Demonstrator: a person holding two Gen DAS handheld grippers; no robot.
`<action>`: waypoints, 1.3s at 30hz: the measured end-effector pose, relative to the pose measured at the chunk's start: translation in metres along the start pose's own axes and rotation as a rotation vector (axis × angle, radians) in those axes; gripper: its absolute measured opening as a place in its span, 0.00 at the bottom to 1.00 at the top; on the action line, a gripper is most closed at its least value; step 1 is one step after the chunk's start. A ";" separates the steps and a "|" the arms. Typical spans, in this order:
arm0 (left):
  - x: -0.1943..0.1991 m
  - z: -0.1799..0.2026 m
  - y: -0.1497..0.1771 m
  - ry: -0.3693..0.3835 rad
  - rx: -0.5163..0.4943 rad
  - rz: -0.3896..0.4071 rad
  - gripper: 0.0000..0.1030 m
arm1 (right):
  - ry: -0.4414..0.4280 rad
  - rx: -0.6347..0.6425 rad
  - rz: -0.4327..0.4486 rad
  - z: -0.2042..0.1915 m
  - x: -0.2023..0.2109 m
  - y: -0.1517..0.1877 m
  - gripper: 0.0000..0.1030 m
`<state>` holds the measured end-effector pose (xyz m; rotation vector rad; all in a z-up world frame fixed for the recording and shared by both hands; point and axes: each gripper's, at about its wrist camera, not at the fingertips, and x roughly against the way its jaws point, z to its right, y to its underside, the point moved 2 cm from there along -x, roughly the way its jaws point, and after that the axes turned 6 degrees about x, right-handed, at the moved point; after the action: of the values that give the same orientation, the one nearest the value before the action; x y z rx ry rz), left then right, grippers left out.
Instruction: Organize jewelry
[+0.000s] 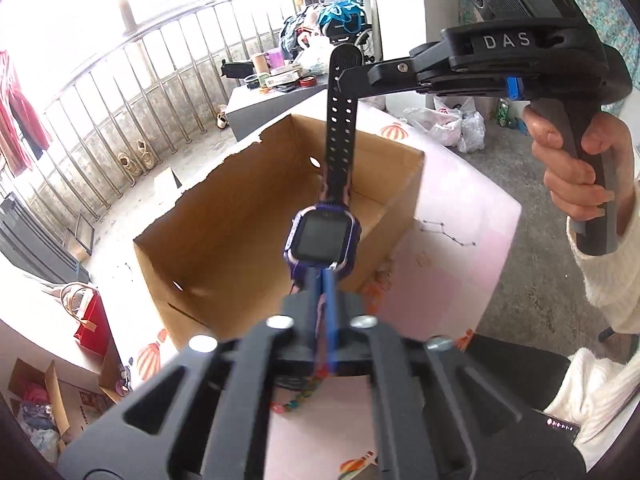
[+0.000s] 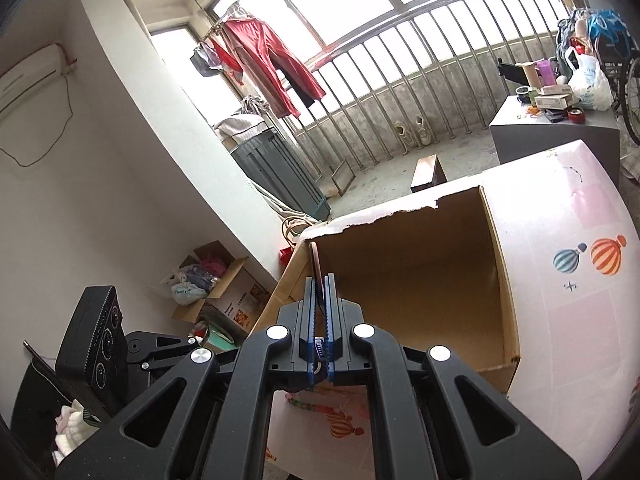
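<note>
Your left claw [image 1: 322,280] is pinching shut on the lower strap of the watch [image 1: 323,236], and your right claw [image 1: 340,76] is clamping the far end of the black perforated strap in the upper middle of the left wrist view, so the watch is hanging stretched between them above the open cardboard box [image 1: 256,216]. Only this view is showing the watch's square dark screen in its purple and pink case, your right hand [image 1: 572,168] gripping the handle at the right edge, and the raised letters "DAS" on that tool. The right wrist view is giving just a thin edge of strap [image 2: 318,268] between closed blue pads, with the box interior beyond. A beaded bracelet [image 1: 296,398] is lying on the balloon-printed bench [image 1: 452,264] below the left claw.
</note>
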<state>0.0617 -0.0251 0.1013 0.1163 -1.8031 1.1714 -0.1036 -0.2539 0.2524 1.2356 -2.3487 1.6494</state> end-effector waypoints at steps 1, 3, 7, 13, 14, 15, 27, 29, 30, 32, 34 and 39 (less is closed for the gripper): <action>-0.007 -0.009 -0.009 0.021 0.015 -0.017 0.00 | -0.010 -0.001 -0.011 0.003 -0.009 -0.008 0.04; -0.026 -0.029 -0.024 0.018 0.018 -0.048 0.00 | 0.005 0.003 -0.050 0.010 -0.032 -0.019 0.04; -0.072 -0.055 -0.036 0.004 0.033 -0.106 0.00 | 0.092 0.018 -0.123 0.032 -0.080 -0.025 0.04; -0.101 -0.066 -0.039 0.037 0.044 -0.140 0.00 | 0.146 0.033 -0.224 0.052 -0.120 -0.032 0.04; -0.107 -0.068 -0.040 0.045 0.056 -0.153 0.00 | 0.154 0.042 -0.242 0.053 -0.124 -0.032 0.04; -0.115 -0.070 -0.043 0.045 0.071 -0.173 0.00 | 0.164 0.050 -0.252 0.055 -0.126 -0.032 0.04; -0.217 -0.076 -0.064 0.002 -0.113 -0.443 0.48 | 0.296 0.107 -0.379 0.082 -0.146 -0.026 0.04; -0.231 -0.073 -0.063 0.009 -0.143 -0.495 0.49 | 0.278 0.089 -0.346 0.081 -0.140 -0.029 0.04; -0.237 -0.073 -0.062 0.009 -0.156 -0.511 0.49 | 0.277 0.089 -0.337 0.080 -0.138 -0.031 0.04; -0.246 -0.072 -0.061 0.016 -0.162 -0.542 0.50 | 0.265 0.085 -0.331 0.078 -0.134 -0.032 0.04; -0.252 -0.074 -0.064 -0.010 -0.172 -0.540 0.50 | 0.269 0.097 -0.331 0.076 -0.133 -0.033 0.04; -0.246 -0.078 -0.064 0.007 -0.121 -0.526 0.46 | 0.267 0.130 -0.363 0.073 -0.131 -0.022 0.04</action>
<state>0.2804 -0.0953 -0.0320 0.4828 -1.6902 0.6862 0.0294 -0.2389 0.1809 1.2752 -1.7687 1.7334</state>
